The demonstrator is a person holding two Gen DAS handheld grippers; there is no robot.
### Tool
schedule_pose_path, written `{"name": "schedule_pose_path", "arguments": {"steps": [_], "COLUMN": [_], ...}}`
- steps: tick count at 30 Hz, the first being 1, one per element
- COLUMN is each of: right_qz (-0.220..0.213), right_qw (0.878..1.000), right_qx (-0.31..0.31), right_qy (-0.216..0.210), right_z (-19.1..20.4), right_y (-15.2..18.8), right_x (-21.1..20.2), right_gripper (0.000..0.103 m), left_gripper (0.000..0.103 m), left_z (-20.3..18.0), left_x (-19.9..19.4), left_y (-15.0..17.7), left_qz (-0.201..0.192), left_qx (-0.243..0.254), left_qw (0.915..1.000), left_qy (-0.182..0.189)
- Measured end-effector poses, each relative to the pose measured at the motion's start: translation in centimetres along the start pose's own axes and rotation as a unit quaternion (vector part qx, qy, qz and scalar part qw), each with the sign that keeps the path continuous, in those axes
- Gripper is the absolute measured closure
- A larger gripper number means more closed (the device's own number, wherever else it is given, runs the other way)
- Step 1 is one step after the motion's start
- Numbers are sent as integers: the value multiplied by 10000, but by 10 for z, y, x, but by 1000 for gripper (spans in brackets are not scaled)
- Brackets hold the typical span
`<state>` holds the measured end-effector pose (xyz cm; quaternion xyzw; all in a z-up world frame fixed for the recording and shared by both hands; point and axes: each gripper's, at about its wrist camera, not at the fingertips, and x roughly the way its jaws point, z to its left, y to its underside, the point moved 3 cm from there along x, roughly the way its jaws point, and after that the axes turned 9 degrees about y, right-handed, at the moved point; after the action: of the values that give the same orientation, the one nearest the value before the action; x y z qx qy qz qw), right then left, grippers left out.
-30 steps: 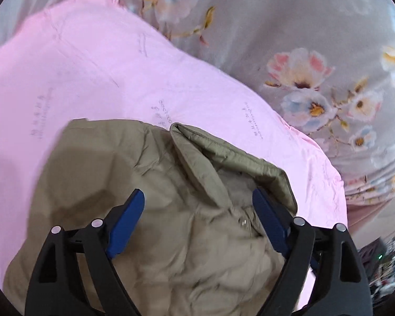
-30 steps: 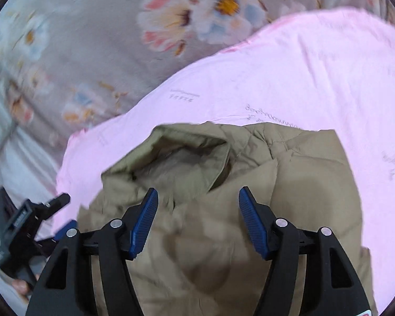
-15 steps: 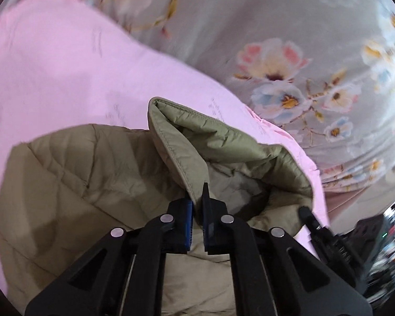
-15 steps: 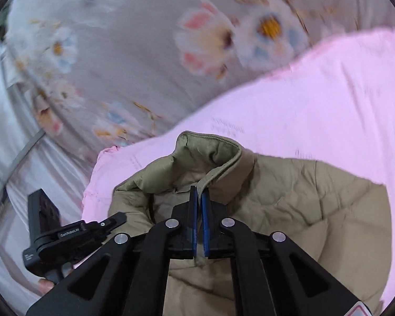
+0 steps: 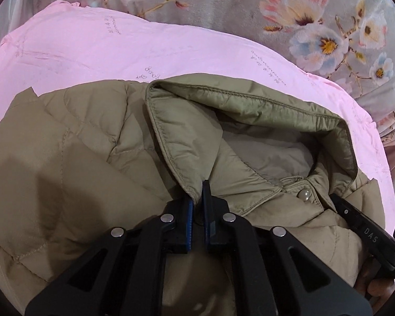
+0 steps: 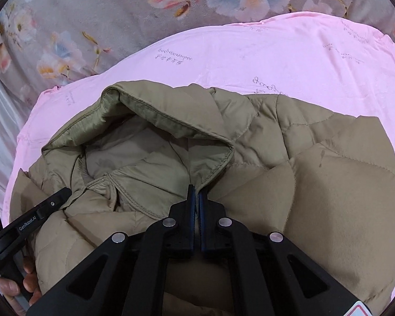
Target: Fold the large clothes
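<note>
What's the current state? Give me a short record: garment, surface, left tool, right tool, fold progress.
garment: olive quilted jacket, collar standing open, snap button visible
surface: pink sheet over a floral bedcover
left tool: just closed, shut on the collar's edge
right tool: just closed, shut on the collar's other edge
fold progress: both collar ends pinched; no fold visible yet

"DAS", "GenRobot.AI" on claw arms (image 5: 368, 234)
</note>
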<state>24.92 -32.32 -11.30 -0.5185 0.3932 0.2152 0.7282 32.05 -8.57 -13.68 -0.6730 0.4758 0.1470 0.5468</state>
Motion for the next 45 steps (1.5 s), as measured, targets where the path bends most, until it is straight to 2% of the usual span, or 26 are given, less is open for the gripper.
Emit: {"name": "schedule_pose_path", "arguments": {"steps": [6, 10, 12, 14, 16, 18, 22, 25, 26, 28, 30, 32, 35, 38, 42, 45], "right_qz": [119, 105, -70, -208, -219, -214, -147, 33, 75, 177, 378, 571, 570, 337, 251, 194], "right_qw": [9995, 9986, 9978, 9954, 9904, 9849, 9684, 9574, 9582, 9648, 9766, 9874, 9958, 9984, 9983, 9984], "right_qx": [175, 413, 528, 709, 955, 1167, 1712, 2025, 2026, 1857, 1419, 792, -27, -435, -520, -517], "right_qy": [-215, -324, -404, -611, -973, -1264, -1808, -2058, -2020, -1856, -1570, -1242, -715, -146, 74, 116], "right_z": [-6, -22, -32, -36, -32, -24, -10, -1, 3, 12, 24, 33, 37, 31, 22, 20], "right_y": [-1, -2, -10, -28, -50, -72, -105, -120, -120, -120, -112, -100, -81, -67, -56, -48], "right_x": [-1, -34, -55, -69, -73, -68, -48, -24, -18, -6, 9, 16, 15, 10, 17, 23], "right_gripper": [102, 85, 85, 83, 71, 67, 67, 70, 70, 76, 83, 90, 93, 97, 100, 100], "left_gripper": [95, 88, 79, 77, 73, 59, 58, 59, 59, 64, 85, 92, 101, 103, 103, 103], "left_z": [5, 15, 26, 34, 38, 37, 24, 19, 19, 15, 8, 0, -9, -11, -8, -13], "left_x": [-8, -46, -73, -92, -99, -98, -72, -36, -19, 5, 17, 19, 17, 18, 21, 20], "left_y": [3, -1, -14, -39, -63, -90, -136, -148, -147, -135, -121, -105, -82, -67, -53, -46], "left_qz": [-48, -127, -348, -478, -532, -565, -496, -108, 74, 433, 729, 913, 942, 882, 695, 469], "left_qx": [40, -134, -327, -607, -929, -1259, -1595, -1934, -2060, -2036, -1839, -1423, -858, -642, -513, -130], "left_qw": [10000, 9997, 9985, 9962, 9920, 9858, 9805, 9731, 9707, 9721, 9756, 9835, 9915, 9939, 9961, 9988], "left_qy": [-68, 148, 257, 401, 672, 953, 1040, 1250, 1237, 1085, 955, 647, 275, 175, 186, -11]}}
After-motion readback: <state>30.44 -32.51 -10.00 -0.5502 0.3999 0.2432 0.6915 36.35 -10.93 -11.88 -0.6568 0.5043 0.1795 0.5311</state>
